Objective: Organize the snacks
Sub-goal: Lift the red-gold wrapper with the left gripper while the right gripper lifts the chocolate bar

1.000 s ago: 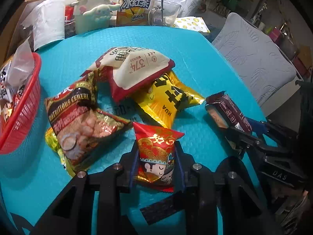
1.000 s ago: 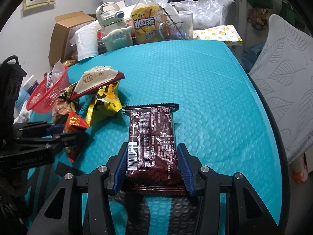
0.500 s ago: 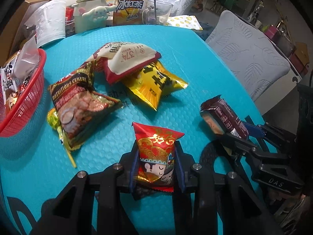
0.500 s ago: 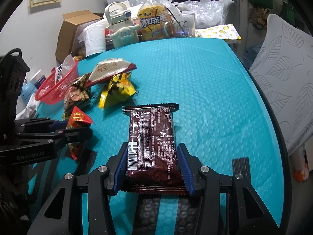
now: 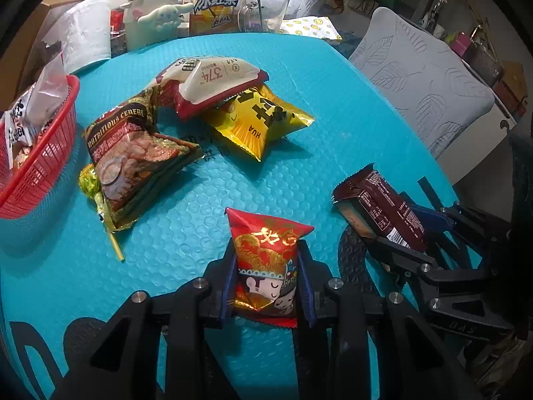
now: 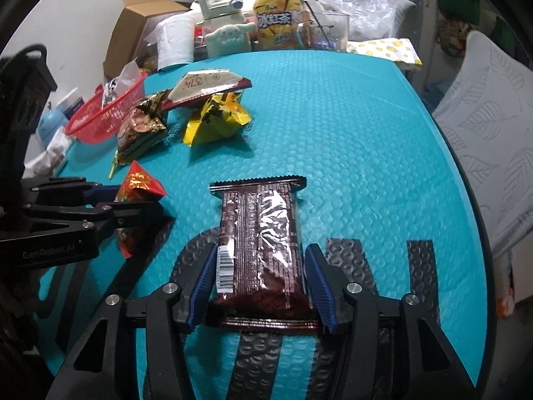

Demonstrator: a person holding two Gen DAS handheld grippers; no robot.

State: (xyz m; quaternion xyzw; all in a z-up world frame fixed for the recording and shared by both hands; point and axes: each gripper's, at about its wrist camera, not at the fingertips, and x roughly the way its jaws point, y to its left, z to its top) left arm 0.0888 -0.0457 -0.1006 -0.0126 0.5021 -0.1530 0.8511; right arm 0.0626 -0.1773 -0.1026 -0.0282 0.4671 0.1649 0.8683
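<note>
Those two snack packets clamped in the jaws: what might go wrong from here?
1. The left gripper pinches the red packet only at its lower part, so it could slip.
2. The red basket already holds packets near its rim; more might spill.
3. The right gripper, carrying the brown packet, could bump the left on the way.

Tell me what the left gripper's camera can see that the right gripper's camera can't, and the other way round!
Only the left wrist view shows the cartoon face on the front of the red snack packet held in the left gripper, and the words on the cereal bag.

Only the right wrist view shows the cardboard box behind the table and the barcode side of the brown snack bar in the right gripper.

Both show the red basket, the yellow snack bag, the iced tea bottle and the teal mat.
</note>
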